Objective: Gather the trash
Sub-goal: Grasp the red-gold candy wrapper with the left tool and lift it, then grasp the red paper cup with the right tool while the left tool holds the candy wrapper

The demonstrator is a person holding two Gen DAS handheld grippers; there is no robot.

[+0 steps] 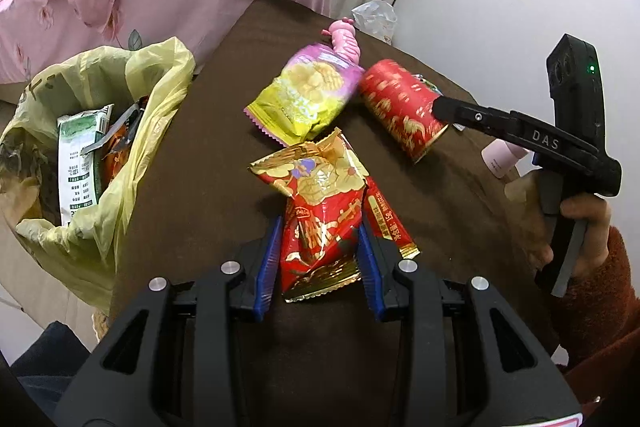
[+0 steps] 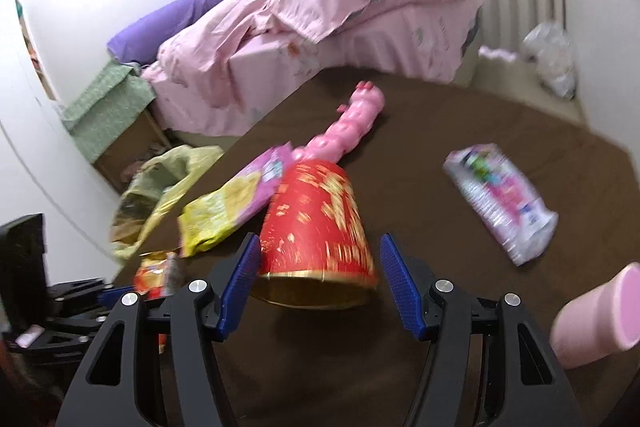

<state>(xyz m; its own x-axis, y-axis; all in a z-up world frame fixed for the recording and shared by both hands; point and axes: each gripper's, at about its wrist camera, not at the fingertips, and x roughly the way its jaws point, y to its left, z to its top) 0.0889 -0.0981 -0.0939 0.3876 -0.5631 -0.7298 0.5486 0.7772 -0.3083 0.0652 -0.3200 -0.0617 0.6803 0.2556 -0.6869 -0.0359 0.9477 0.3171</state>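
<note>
The red and gold snack packet (image 1: 324, 227) lies crumpled on the brown table (image 1: 200, 155), and the left tool (image 1: 318, 259) has it between its blue pads, which press on both sides of the wrapper at about half their spread. Just beyond it lies a yellow and purple crisp bag (image 1: 308, 95), flat on the table, with one corner touching the red paper cup (image 1: 400, 107).

The cup lies on its side with gold print on its wall and its gold-rimmed mouth toward the right tool (image 2: 320, 283). In the right wrist view the right tool's jaws stand wide on either side of the mouth (image 2: 316, 291). The left pad (image 2: 236, 279) sits just at the rim while the right pad is clear of it; the picture is blurred, so whether the left pad truly touches cannot be told. A hand (image 1: 580, 219) in a rust-red fuzzy sleeve (image 1: 604, 307) grips the right tool's handle.

Behind the cup and the crisp bag lies a pink plastic toy (image 2: 348, 127). To the right of the cup, well apart, a white and pink wrapped pack (image 2: 500, 203) lies on the table, and a pale pink cup (image 2: 592, 315) lies near the right edge.

At the table's left edge hangs an open yellow plastic bag (image 1: 120, 163) holding a green and white carton (image 1: 78, 163) and other wrappers. Beyond the table stands a bed (image 2: 320, 39) with a pink floral quilt, and a clear plastic bag (image 2: 552, 55) sits by the curtain.
</note>
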